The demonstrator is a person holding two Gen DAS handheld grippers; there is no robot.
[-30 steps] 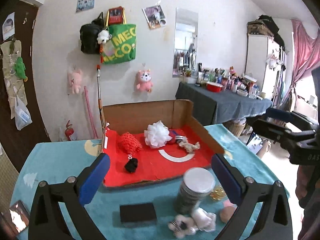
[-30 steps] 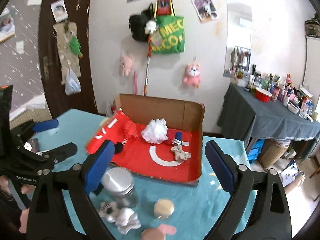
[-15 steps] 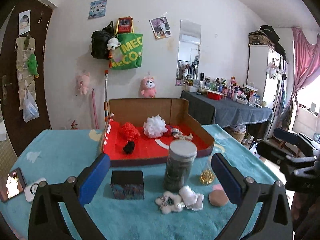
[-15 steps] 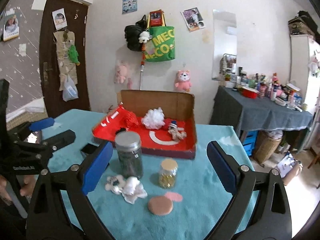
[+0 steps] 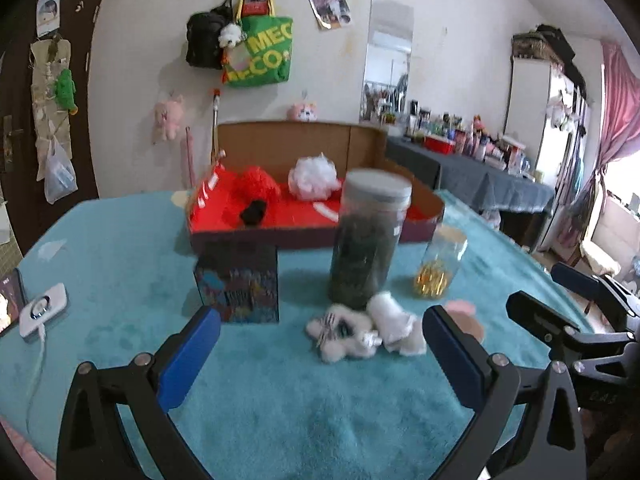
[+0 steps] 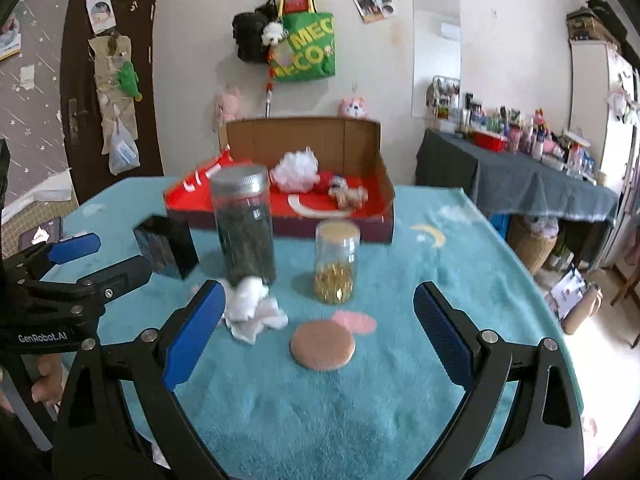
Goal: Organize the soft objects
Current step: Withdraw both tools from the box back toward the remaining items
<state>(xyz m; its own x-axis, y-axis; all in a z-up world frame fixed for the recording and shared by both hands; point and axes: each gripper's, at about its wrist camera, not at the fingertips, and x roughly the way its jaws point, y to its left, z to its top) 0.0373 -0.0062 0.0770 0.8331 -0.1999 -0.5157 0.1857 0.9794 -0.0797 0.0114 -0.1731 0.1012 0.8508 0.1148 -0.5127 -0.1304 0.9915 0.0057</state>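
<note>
A white plush toy [image 5: 344, 330] and a crumpled white cloth [image 5: 396, 322] lie on the teal table cover, just ahead of my left gripper [image 5: 320, 348], which is open and empty. The cloth also shows in the right wrist view [image 6: 252, 310]. A round tan puff [image 6: 322, 345] lies ahead of my right gripper [image 6: 320, 328], also open and empty. A cardboard box with a red lining [image 5: 288, 216] stands behind and holds a red fluffy thing [image 5: 256, 186], a black tuft [image 5: 253, 212], a white mesh puff [image 5: 314, 176] and a small plush [image 6: 347, 195].
A tall dark-filled jar [image 5: 368, 240], a small jar of gold bits [image 6: 336, 268] and a dark patterned box [image 5: 238, 284] stand between the grippers and the cardboard box. A phone and a white charger [image 5: 42, 310] lie at the table's left edge.
Both grippers have dropped lower and drawn back toward the table's near side. The jars and loose soft things now sit right ahead of the fingers. Both stay open.
</note>
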